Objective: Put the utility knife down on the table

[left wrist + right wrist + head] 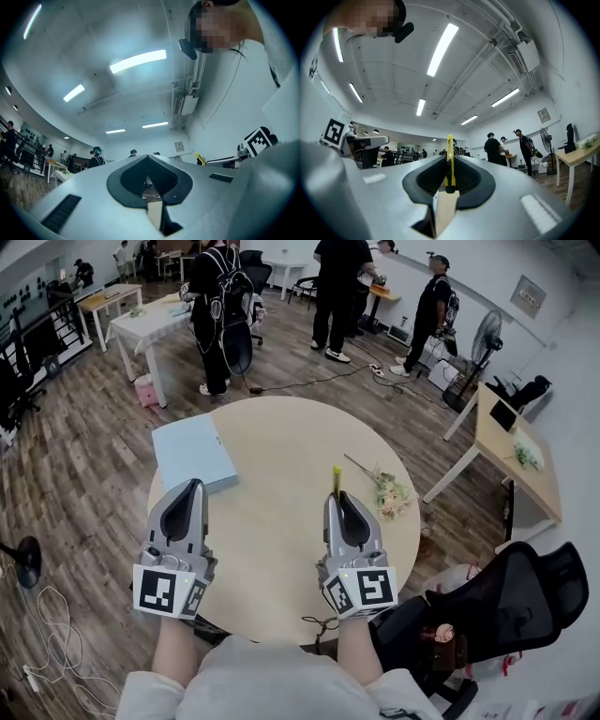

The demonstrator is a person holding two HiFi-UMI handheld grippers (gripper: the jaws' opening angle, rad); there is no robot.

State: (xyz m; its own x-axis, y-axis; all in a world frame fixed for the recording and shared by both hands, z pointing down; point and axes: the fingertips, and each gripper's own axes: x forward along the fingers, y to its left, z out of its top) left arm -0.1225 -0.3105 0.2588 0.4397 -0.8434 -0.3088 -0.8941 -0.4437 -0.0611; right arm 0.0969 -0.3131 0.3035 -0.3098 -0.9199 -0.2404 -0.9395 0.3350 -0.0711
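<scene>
A yellow utility knife (pixel 337 477) stands clamped between the jaws of my right gripper (pixel 339 495), its tip sticking out past them above the round beige table (pixel 281 432). The right gripper view shows the same knife (pixel 449 161) edge-on in the right gripper (pixel 449 159), running along the jaws' length. My left gripper (pixel 195 487) hovers over the table's left part, shut with nothing in it. In the left gripper view the left gripper (pixel 147 158) has its jaws meeting at the tip, and the knife (pixel 200 159) shows far off to the right.
On the table's left side lies a light-blue flat folder (pixel 194 454). A dried flower sprig (pixel 384 489) lies near the right rim. A black office chair (pixel 514 601) stands at the lower right. Several people stand beyond the table, and a cable (pixel 309 382) crosses the wood floor.
</scene>
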